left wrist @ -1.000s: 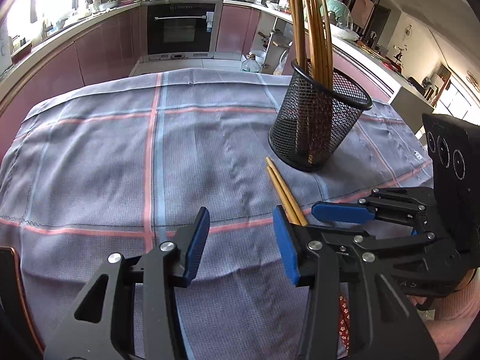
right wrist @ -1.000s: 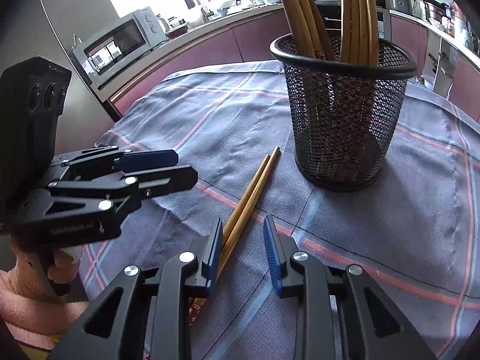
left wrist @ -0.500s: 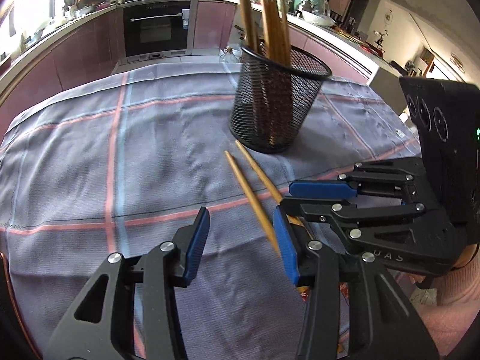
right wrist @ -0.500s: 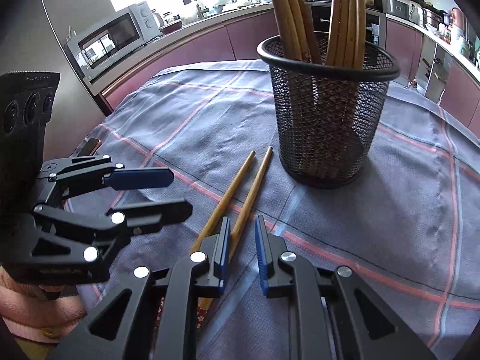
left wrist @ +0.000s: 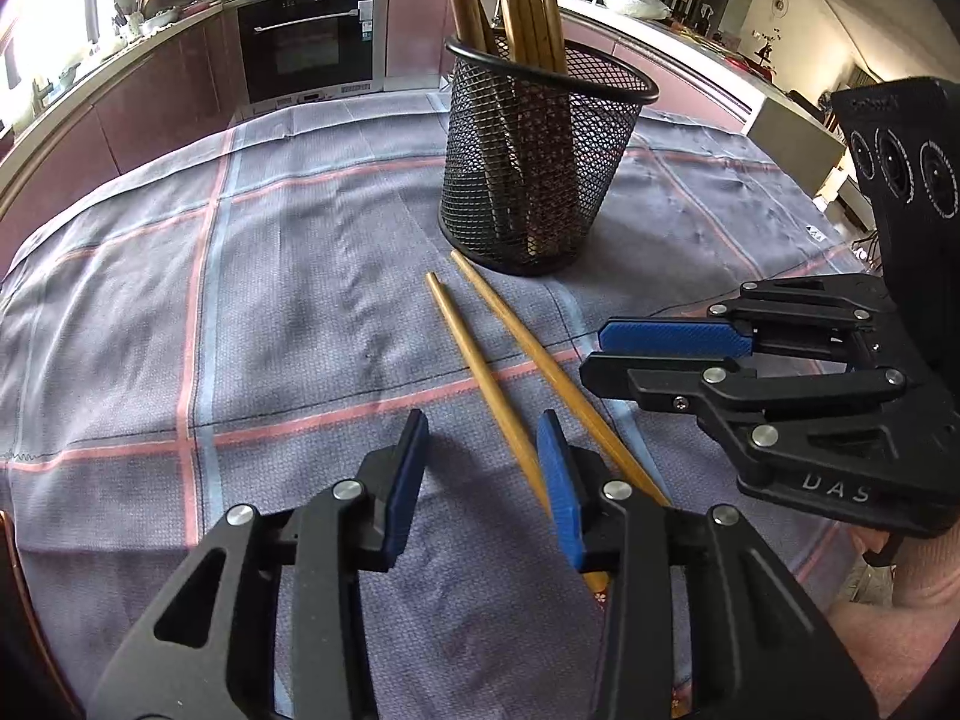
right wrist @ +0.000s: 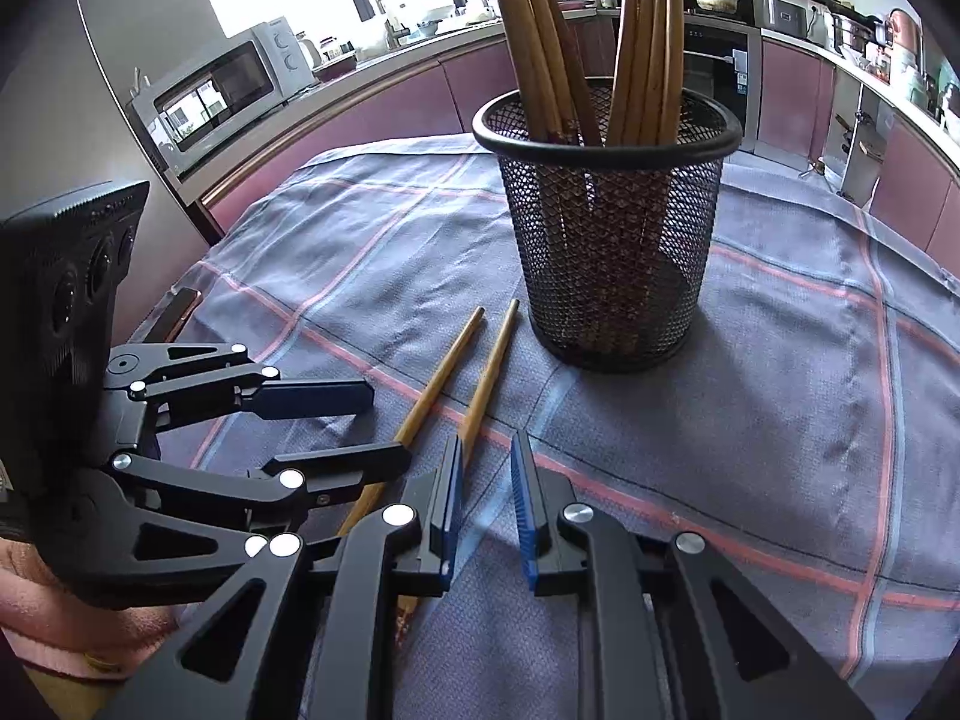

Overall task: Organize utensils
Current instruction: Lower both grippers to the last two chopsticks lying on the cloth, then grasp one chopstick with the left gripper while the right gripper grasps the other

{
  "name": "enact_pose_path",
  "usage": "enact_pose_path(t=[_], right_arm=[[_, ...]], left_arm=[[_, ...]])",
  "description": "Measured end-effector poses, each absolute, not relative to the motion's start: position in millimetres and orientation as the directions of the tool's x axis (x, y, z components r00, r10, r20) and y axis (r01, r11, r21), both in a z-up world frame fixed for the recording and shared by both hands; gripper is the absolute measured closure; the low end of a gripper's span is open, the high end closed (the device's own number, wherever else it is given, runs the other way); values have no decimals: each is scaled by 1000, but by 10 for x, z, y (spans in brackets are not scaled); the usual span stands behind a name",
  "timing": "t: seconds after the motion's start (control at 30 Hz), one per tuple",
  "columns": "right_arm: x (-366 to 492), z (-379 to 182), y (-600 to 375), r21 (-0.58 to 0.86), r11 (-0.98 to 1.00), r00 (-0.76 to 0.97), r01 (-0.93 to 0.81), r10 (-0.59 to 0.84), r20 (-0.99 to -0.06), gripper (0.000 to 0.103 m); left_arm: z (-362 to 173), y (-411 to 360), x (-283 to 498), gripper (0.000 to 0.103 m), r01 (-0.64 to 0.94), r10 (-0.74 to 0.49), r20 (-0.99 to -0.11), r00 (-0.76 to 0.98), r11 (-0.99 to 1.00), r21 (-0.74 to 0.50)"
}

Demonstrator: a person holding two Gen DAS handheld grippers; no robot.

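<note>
Chopsticks mostly sorted as we read it: a bunch stands upright in the black wire-mesh holder (right wrist: 606, 228), while two chopsticks (left wrist: 480, 360) lie on the worktop's checked woven cloth (left wrist: 270, 300) just in front of it, splayed in a narrow V. Left gripper (left wrist: 483, 480) has jaws closing, part open, with the left stick running under its right pad; right gripper (right wrist: 486, 510) jaws narrow, nothing clamped. Sticks are smooth, round, tapered, likely bamboo, so we expect rolling.

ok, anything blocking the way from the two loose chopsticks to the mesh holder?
Nothing visible. The two loose chopsticks lie on bare tablecloth, tips just short of the mesh holder; its mouth already holds standing chopsticks but shows gaps.
</note>
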State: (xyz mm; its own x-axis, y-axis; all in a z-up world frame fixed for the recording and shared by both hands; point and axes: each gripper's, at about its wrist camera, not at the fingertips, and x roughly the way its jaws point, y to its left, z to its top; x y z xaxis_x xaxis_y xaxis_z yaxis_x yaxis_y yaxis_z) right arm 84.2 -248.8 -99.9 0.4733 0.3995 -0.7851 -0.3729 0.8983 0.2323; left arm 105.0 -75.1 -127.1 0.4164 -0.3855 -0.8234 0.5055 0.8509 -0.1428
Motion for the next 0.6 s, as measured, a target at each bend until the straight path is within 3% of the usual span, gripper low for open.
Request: enact_pose_path(t=[0.23,0.6], right_arm=[[856,-974,-2456,239,891,469,-385,412,-782,87],[984,-1016,-2354,225,893,457,-389,399,-795,86]], left_arm=[[-1277,-764,1052,70,503,-379,-825,419,853,-136],[-1279,-626,1054,88,505,-393,-826,404,849,-157]])
